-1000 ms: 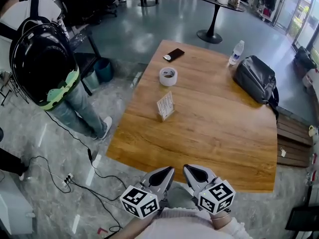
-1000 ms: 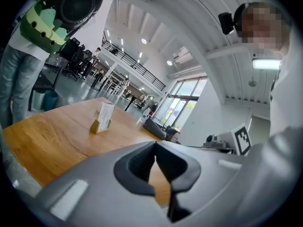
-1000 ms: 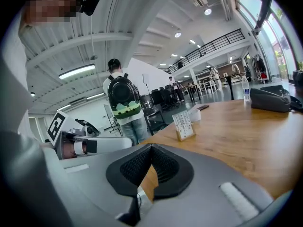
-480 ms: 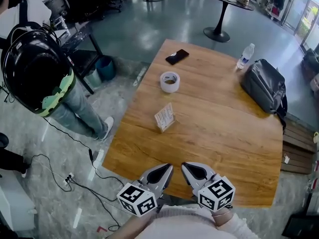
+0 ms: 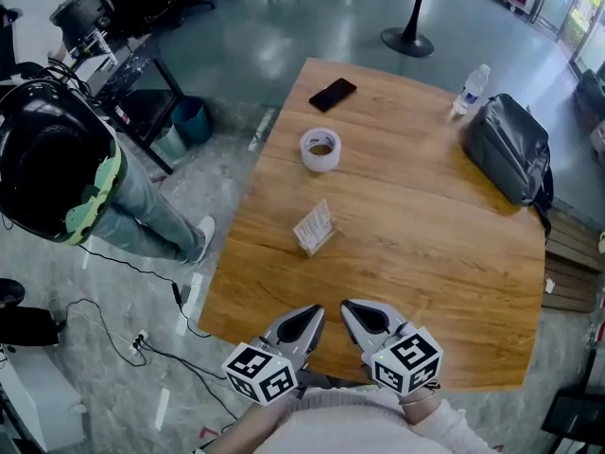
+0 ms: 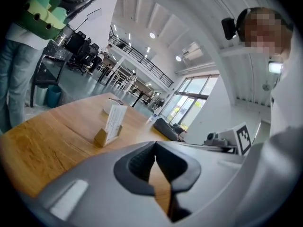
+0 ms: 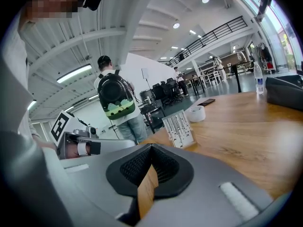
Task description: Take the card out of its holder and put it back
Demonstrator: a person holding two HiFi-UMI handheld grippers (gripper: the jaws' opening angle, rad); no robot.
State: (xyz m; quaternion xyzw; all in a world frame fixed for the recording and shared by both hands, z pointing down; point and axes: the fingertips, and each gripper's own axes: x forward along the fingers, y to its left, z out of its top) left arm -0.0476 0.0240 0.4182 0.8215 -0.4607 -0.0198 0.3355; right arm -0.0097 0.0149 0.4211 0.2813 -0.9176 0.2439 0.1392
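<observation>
A white printed card stands upright in a small wooden holder near the middle of the wooden table. It also shows in the left gripper view as the card and in the right gripper view as the card. Both grippers hover side by side over the table's near edge, well short of the card. The left gripper is shut with nothing in it. The right gripper is likewise shut and empty.
Beyond the card lie a roll of tape and a black phone. A dark bag and a water bottle sit at the far right. A person with a black backpack stands left of the table; cables lie on the floor.
The head view has swung slightly, so the table and the person with the backpack sit differently in the frame. Both grippers stay shut at the near edge.
</observation>
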